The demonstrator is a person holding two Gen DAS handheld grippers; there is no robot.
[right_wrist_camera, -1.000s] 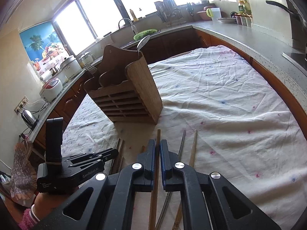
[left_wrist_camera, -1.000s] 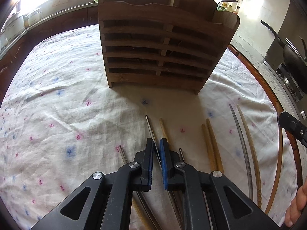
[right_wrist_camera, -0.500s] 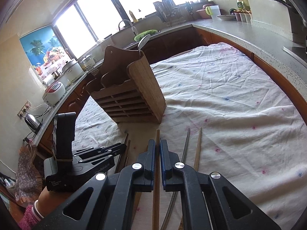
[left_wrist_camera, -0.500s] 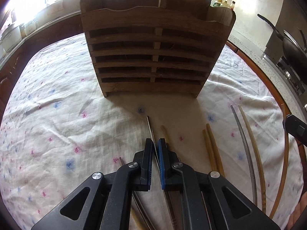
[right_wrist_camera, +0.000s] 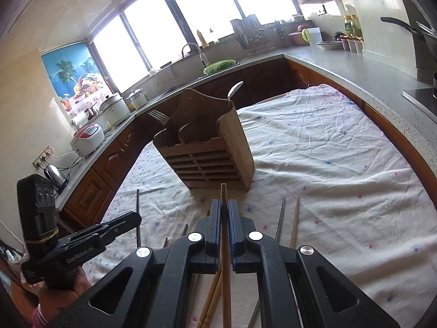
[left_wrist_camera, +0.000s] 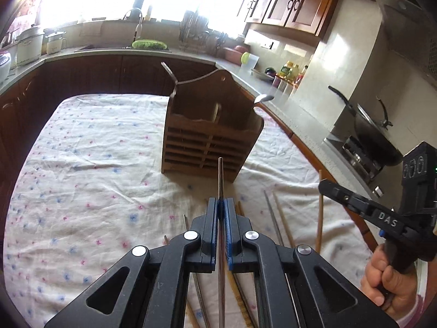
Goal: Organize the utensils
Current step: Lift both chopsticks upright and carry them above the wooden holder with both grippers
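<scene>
The left gripper (left_wrist_camera: 221,213) is clamped on a metal chopstick (left_wrist_camera: 221,175), whose tip juts out ahead of the jaws toward the wooden utensil holder (left_wrist_camera: 210,142) straight in front. The right gripper (right_wrist_camera: 224,216) is likewise closed on a wooden chopstick (right_wrist_camera: 224,191), with the same holder ahead of it and slightly to its left.

Both sticks look lifted clear of the cloth-covered bench (left_wrist_camera: 82,164), so the step in hand appears to be carrying them to the holder. More loose chopsticks (right_wrist_camera: 288,218) lie on the cloth below and beside both grippers, waiting their turn.

A spoon (right_wrist_camera: 235,90) and a fork (right_wrist_camera: 158,116) already stand in the holder's rear part. The next move calls for tilting each stick upright over a compartment's open top, then releasing it without catching the front wall.
</scene>
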